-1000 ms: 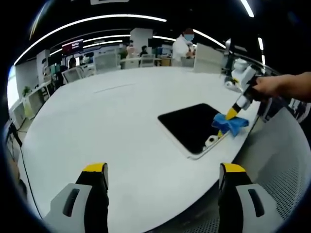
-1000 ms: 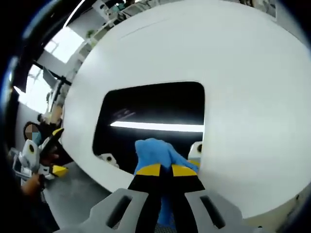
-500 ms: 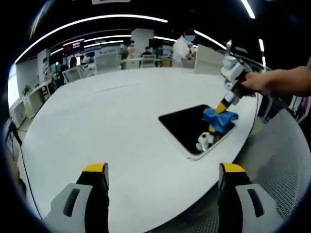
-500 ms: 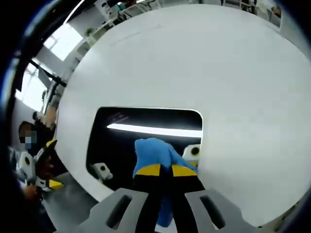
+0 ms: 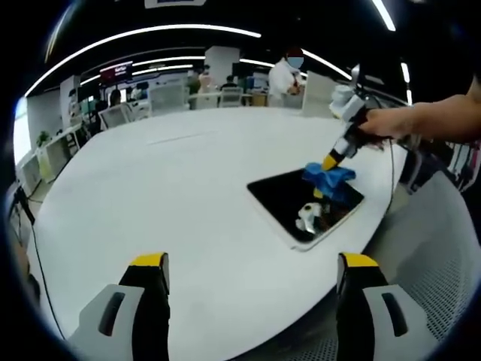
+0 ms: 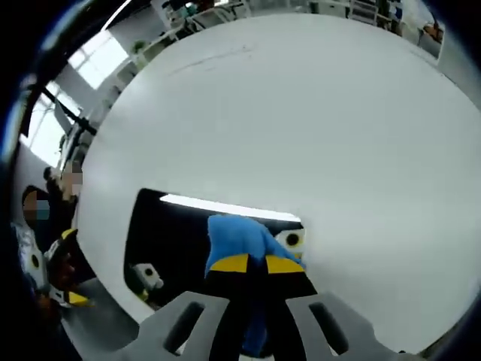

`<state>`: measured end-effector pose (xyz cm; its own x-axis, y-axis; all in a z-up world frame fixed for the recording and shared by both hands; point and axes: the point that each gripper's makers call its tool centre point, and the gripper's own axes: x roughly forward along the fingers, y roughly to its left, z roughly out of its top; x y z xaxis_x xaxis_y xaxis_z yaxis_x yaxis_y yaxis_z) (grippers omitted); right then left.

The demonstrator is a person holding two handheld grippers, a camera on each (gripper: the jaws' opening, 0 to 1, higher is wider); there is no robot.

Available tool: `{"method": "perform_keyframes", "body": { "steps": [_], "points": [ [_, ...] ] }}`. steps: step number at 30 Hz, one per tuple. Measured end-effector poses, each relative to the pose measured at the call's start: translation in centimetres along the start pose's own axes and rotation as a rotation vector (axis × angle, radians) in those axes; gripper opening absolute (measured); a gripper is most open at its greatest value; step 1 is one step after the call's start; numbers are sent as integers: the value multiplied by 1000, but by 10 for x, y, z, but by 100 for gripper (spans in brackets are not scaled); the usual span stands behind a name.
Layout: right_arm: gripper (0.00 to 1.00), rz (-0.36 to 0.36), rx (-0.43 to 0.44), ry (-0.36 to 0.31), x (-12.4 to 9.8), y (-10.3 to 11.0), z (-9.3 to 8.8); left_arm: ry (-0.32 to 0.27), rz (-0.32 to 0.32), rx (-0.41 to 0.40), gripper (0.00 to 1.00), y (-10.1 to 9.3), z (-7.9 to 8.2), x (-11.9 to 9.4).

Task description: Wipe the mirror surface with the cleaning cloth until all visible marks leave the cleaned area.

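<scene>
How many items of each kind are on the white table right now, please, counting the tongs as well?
Mirror: 1
Blue cleaning cloth: 1
White table: 1
Tongs: 2, the left tongs open and off the mirror, the right tongs shut on the cloth over the mirror
Total: 5

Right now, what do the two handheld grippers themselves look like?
The left gripper has two grey jaws with black inner faces, yellow caps and a dark slot in each. The right gripper has the same grey, black and yellow build; in the left gripper view it is a pale body with a yellow tip.
</scene>
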<state>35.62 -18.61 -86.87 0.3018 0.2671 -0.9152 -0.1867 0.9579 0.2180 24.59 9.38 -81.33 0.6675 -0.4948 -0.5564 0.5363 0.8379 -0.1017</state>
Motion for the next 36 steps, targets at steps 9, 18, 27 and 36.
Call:
{"method": "perform_keyframes", "body": {
  "steps": [9, 18, 27, 36],
  "points": [
    [1, -9, -2, -19, 4, -3, 15, 12, -2, 4, 92, 0, -2, 0],
    [1, -1, -6, -33, 4, -4, 18, -3, 9, -6, 92, 4, 0, 1],
    [1, 17, 16, -51, 3, -5, 20, -13, 15, -9, 92, 5, 2, 1],
    [2, 34, 47, -64, -30, -25, 21, -12, 12, -7, 93, 3, 2, 0]
  ]
}}
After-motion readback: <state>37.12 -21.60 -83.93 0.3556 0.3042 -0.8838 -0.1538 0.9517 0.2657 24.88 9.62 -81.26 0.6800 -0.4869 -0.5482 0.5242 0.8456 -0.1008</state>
